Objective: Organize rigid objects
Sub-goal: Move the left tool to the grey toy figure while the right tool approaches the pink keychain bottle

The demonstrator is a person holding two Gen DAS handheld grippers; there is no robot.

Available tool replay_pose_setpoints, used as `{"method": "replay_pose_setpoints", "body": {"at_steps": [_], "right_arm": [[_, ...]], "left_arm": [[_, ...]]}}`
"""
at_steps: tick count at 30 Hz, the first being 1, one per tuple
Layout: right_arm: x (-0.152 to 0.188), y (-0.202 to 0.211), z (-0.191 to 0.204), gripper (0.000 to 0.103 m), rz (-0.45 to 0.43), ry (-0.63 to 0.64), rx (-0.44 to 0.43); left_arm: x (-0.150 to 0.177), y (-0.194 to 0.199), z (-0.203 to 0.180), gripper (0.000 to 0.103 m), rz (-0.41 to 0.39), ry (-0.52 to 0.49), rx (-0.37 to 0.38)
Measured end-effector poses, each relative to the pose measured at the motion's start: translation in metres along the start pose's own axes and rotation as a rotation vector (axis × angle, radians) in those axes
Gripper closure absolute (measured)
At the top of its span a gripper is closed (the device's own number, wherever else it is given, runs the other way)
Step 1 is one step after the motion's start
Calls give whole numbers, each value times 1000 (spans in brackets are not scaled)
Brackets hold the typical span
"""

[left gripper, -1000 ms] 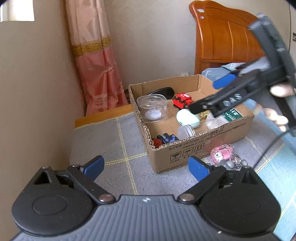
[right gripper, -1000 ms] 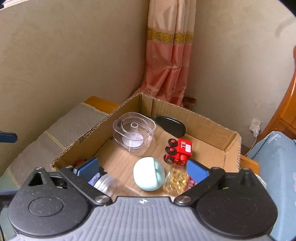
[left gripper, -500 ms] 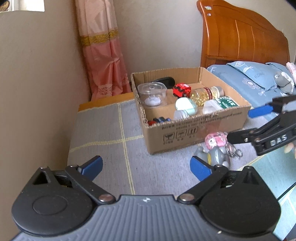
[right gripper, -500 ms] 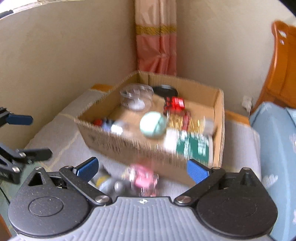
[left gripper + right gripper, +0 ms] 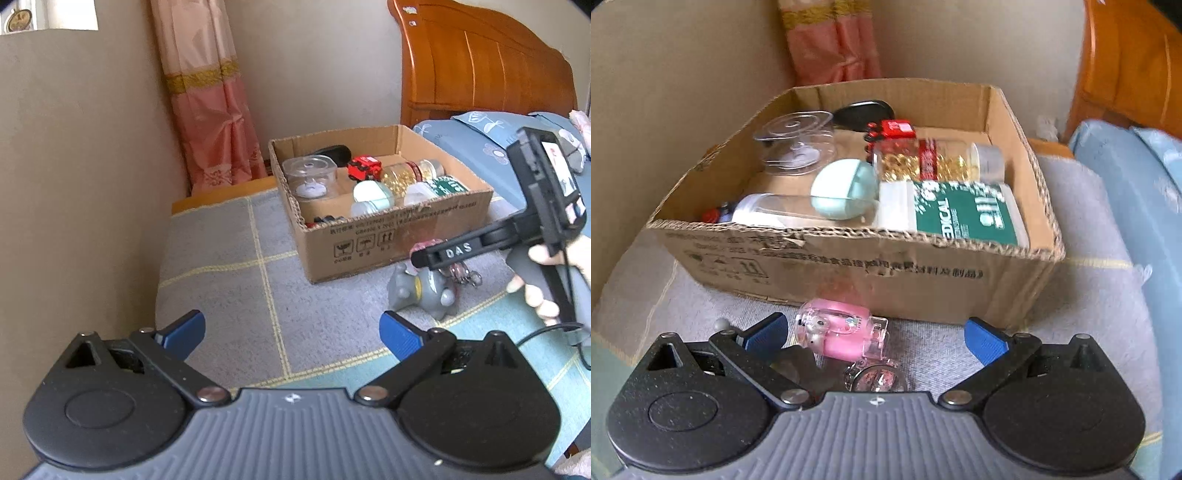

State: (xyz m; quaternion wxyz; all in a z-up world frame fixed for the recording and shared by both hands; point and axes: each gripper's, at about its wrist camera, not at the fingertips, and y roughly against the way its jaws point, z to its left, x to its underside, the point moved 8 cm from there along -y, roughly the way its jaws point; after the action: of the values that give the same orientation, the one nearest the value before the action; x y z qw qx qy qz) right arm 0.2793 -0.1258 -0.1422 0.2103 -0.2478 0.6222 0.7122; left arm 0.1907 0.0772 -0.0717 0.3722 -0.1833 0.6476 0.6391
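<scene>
A cardboard box (image 5: 402,236) (image 5: 849,269) on a grey checked mat holds a clear round tub (image 5: 796,142), a red toy truck (image 5: 892,131), a bottle of yellow capsules (image 5: 938,158), a green-labelled bottle (image 5: 960,218), a mint case (image 5: 846,188) and a clear jar (image 5: 768,212). A pink clear keychain toy (image 5: 838,332) and a grey elephant figure (image 5: 421,291) lie in front of the box. My right gripper (image 5: 873,336) is open, low over the pink toy, which lies between its fingers. My left gripper (image 5: 291,332) is open and empty above the mat.
A beige wall stands close on the left (image 5: 74,184). A pink curtain (image 5: 210,110) hangs in the corner. A wooden headboard (image 5: 480,66) and blue bedding (image 5: 1137,206) lie to the right. A cable (image 5: 546,330) trails from the right gripper.
My right gripper has drawn back out of the box and dropped in front of it, over the pink toy. My left gripper has pulled back from the box.
</scene>
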Motion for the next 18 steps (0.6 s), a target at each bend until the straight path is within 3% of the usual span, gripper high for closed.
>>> {"method": "replay_pose_setpoints", "body": {"at_steps": [12,18], "right_arm": [[17,9,-37,0,6,-39,113],[27,12,-63,0,10,-2,148]], "left_arm": [[4,-18,-25,3,28,-28,60],[-1,-33,-48,3,20,-49,153]]}}
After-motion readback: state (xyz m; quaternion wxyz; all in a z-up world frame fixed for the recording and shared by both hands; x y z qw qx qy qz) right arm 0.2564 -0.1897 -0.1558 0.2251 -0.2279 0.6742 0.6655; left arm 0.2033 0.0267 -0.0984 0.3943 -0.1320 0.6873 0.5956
